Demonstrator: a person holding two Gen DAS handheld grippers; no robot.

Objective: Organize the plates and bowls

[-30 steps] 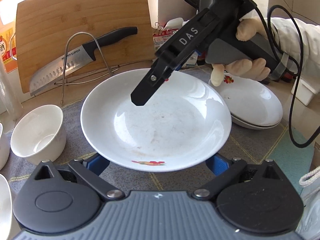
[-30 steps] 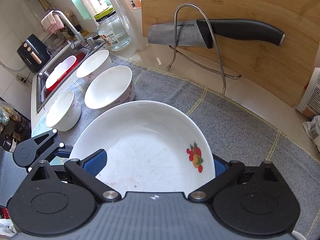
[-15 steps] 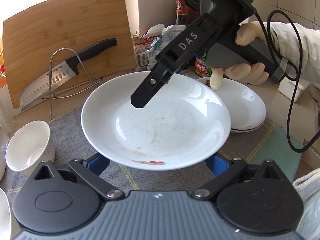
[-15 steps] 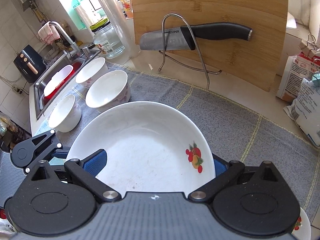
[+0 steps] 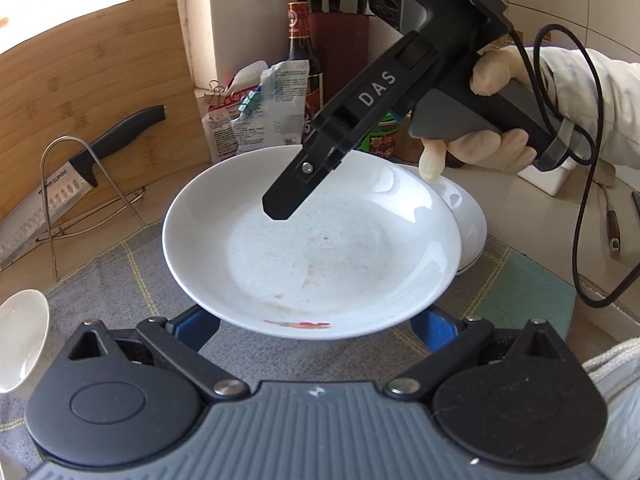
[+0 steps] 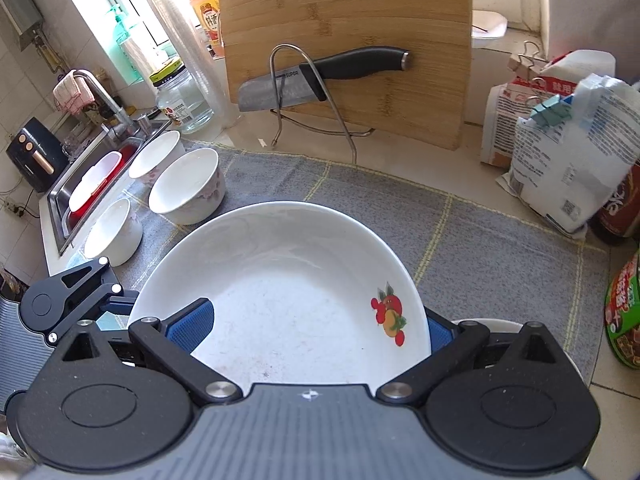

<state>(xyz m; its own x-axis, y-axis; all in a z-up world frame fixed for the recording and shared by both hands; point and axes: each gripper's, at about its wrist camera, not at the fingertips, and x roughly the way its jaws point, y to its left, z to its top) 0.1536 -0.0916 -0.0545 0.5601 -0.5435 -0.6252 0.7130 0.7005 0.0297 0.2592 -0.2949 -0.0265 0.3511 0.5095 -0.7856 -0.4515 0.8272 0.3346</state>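
Left wrist view: white round ceramic deep plate (image 5: 320, 256) with a red fruit decal on its near rim is hanging above the grey woven mat (image 5: 120, 280) with yellow grid lines, and is overlapping a stack of white plates (image 5: 468, 224) on its right. Left gripper (image 5: 315, 330) is sitting spread wide, with both blue ribbed pads showing under the plate's near rim; can't tell whether they're touching it.

Right gripper (image 5: 280, 210), black plastic and held by a gloved hand (image 5: 492, 148), is reaching over the far rim with one finger above the plate's inside. Right wrist view: its pads are straddling the rim, one over the inside and one behind the outside, set well apart. Can't tell if they're clamping.

Obstacles:
- A black cable (image 5: 580, 200) is looping off the right tool over the bare counter.
- Paper bags with binder clips (image 5: 260, 112) and a dark glass bottle (image 5: 300, 40) are crowding the back.
- A steel knife with a black handle (image 5: 80, 160) is lying across a wire stand (image 5: 52, 184), against the upright bamboo cutting board (image 5: 100, 60).
- A small white bowl (image 5: 20, 336) is sitting at the mat's left edge.
- Right wrist view is showing more white bowls (image 6: 186, 188) near the steel sink (image 6: 60, 208).

Mat centre ahead of the plate is lying open. The glaze is looking glossy, with faint reddish smears inside.
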